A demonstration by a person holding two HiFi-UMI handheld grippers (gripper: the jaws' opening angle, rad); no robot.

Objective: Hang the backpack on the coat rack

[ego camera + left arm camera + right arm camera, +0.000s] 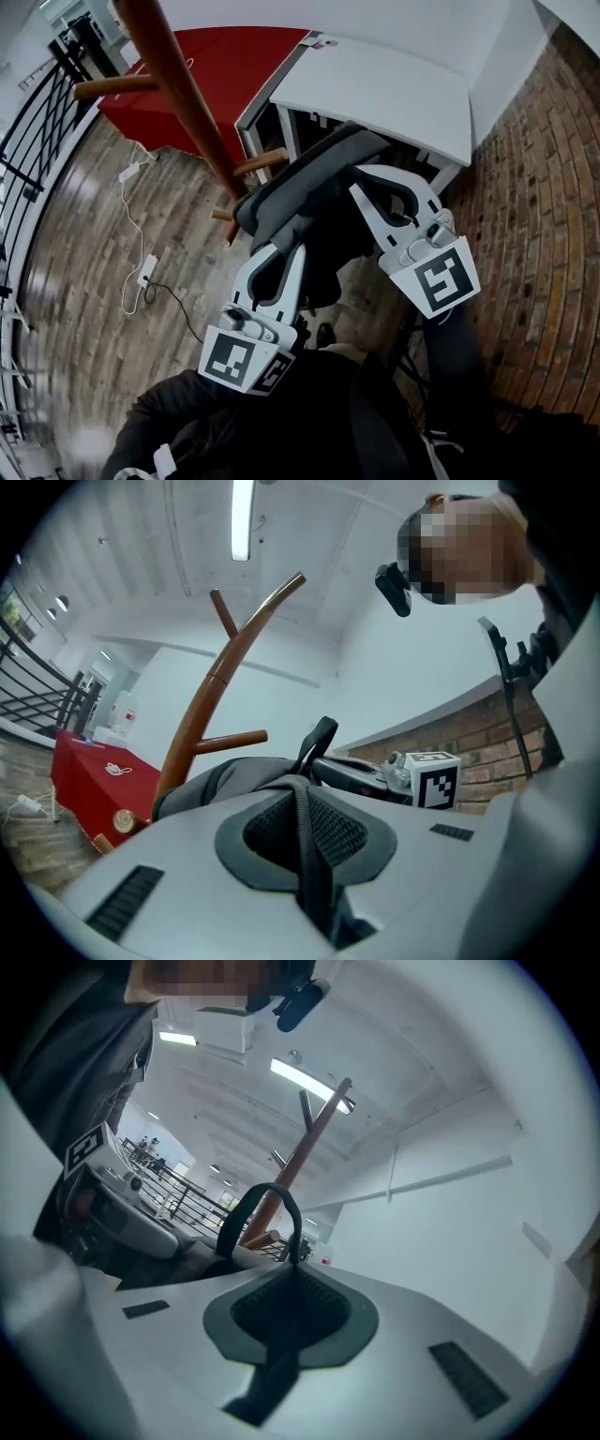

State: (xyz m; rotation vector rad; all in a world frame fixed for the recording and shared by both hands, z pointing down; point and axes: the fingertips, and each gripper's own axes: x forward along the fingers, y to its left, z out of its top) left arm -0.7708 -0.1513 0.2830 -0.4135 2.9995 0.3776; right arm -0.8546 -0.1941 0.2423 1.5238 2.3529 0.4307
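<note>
In the head view a grey and black backpack (314,197) hangs between my two grippers, right beside the lower pegs (260,163) of the wooden coat rack (178,89). My left gripper (291,248) is shut on a black strap (307,850) of the backpack. My right gripper (364,187) is shut on another black strap (272,1354), and the backpack's top loop (258,1206) arches just beyond its jaws. The left gripper view shows the rack's curved pole (211,705) close behind the grey backpack fabric (220,780). The pole (309,1143) rises behind the loop in the right gripper view.
A white desk (394,94) stands behind the backpack, with a red-covered table (220,61) beside it. A white power strip with its cable (145,272) lies on the wooden floor at left. A black railing (37,131) runs along the far left. Brick paving (544,216) is at right.
</note>
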